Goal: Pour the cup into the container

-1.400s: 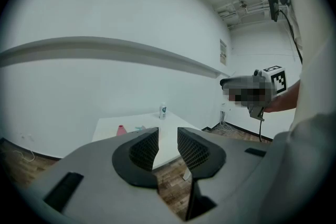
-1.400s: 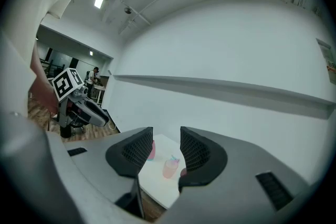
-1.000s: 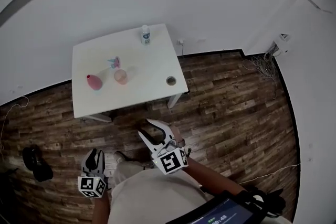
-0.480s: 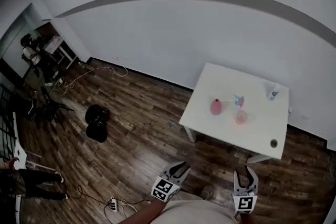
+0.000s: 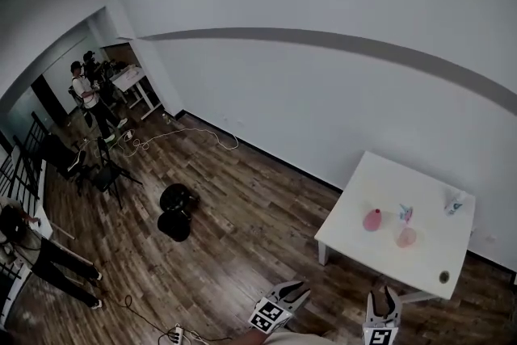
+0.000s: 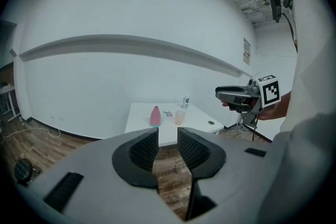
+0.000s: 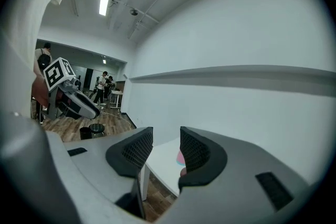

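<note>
Head view: my left hand-held gripper (image 5: 295, 288) and right hand-held gripper (image 5: 384, 296) hang over the floor (image 5: 242, 238), apart from the desk (image 5: 380, 194). Each has its jaws a narrow gap apart, with nothing between them. The cup (image 5: 406, 237) stands on the desk near the pink container (image 5: 372, 220), untouched.

A small white bottle (image 5: 454, 204) stands at the desk's (image 5: 380, 254) far right corner, a dark round spot (image 5: 443, 277) by its near right corner. A black bag (image 5: 176, 212) lies on the floor.
</note>
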Demonstrator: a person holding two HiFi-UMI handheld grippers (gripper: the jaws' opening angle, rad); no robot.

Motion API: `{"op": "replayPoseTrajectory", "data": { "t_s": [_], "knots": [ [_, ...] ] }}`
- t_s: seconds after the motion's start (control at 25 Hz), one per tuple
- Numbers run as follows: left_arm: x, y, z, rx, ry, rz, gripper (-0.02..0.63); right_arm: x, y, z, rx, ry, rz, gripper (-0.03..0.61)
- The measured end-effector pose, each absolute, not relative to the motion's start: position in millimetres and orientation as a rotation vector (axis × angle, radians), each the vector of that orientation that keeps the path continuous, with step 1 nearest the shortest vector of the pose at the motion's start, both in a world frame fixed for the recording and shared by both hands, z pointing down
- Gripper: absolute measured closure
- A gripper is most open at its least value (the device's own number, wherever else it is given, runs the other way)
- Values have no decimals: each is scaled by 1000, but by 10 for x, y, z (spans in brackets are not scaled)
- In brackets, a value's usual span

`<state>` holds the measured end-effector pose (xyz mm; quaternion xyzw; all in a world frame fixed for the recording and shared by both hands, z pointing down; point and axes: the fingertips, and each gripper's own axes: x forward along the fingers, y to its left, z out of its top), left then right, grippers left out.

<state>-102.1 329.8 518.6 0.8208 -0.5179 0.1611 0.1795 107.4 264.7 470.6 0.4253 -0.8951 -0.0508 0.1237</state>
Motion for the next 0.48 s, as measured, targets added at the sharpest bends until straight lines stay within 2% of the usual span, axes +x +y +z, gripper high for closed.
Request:
{"op": "replayPoseTrajectory", "data": {
  "t_s": [0.48],
  "knots": [
    [-1215,2987,5235,2422,-1339,478,502,591,2544,4746,1218,-2538,-172,413]
  ]
}}
